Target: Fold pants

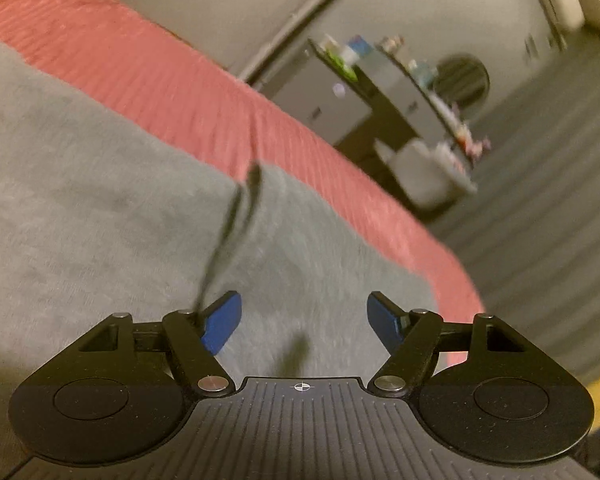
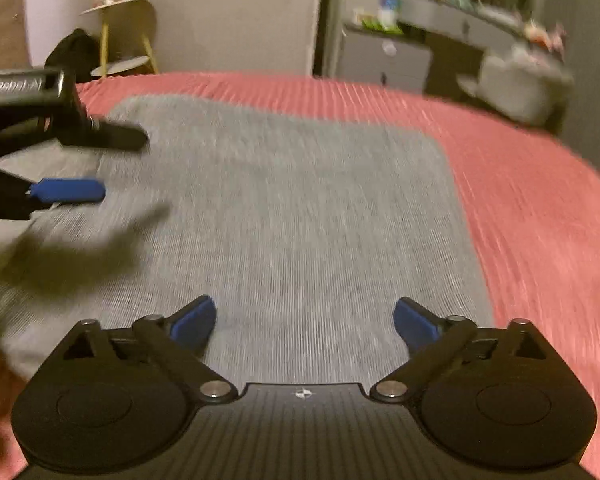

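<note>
Grey pants (image 2: 284, 208) lie flat on the red bedspread (image 2: 540, 208), filling centre frame directly beneath the right gripper (image 2: 304, 324), jaws wide, nothing between. Left gripper (image 2: 80, 164), also spread and empty, hovers at the pants' left edge, mid-left of frame. Both are about equally close to the cloth.

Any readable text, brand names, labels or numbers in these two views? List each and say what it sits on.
"GenRobot" (first letters partly cut off, blurred): raised lettering on the black body of the left gripper, right wrist view.
Items on the dresser: too blurred to read.
Nothing else legible.
</note>
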`<state>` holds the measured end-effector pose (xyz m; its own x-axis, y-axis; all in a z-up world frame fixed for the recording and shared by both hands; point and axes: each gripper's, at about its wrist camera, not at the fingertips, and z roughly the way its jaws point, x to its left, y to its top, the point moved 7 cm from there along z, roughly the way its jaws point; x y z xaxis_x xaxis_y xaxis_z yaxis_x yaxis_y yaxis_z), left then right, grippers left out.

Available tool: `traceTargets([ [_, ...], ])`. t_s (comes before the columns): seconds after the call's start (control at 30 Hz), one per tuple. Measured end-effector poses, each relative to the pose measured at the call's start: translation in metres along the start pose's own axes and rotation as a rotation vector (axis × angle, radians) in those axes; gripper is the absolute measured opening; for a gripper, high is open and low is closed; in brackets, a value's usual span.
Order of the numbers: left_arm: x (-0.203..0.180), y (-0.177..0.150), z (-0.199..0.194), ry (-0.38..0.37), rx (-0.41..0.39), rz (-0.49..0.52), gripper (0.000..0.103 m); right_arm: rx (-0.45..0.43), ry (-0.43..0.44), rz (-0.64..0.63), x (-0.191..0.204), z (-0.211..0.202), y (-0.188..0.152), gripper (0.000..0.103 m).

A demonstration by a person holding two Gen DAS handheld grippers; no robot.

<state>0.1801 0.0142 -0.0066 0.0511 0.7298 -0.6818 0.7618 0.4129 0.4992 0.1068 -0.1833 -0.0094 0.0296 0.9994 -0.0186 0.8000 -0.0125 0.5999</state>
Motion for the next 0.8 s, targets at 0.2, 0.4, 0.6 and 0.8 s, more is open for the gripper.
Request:
traceTargets([
  [0.2,0.048,0.039,-0.074,0.072,-0.19,-0.127,0.081,-0.007,0.081,0.14,-0.023,-0.012,-0.007,0.099],
  [0.4,0.145,0.05,-0.176,0.229,-0.335,-0.283,0.084,-0.011,0.112,0.178,-0.026,-0.016,-0.007,0.099],
  [0.6,0.212,0.04,-0.214,0.268,-0.381,-0.517,0.08,-0.036,0.172,0.285,-0.029,-0.006,0.002,0.099],
  [0.8,0.229,0.049,-0.197,0.33,-0.306,-0.51,0.075,-0.056,0.212,0.341,-0.035,-0.007,0.002,0.099],
])
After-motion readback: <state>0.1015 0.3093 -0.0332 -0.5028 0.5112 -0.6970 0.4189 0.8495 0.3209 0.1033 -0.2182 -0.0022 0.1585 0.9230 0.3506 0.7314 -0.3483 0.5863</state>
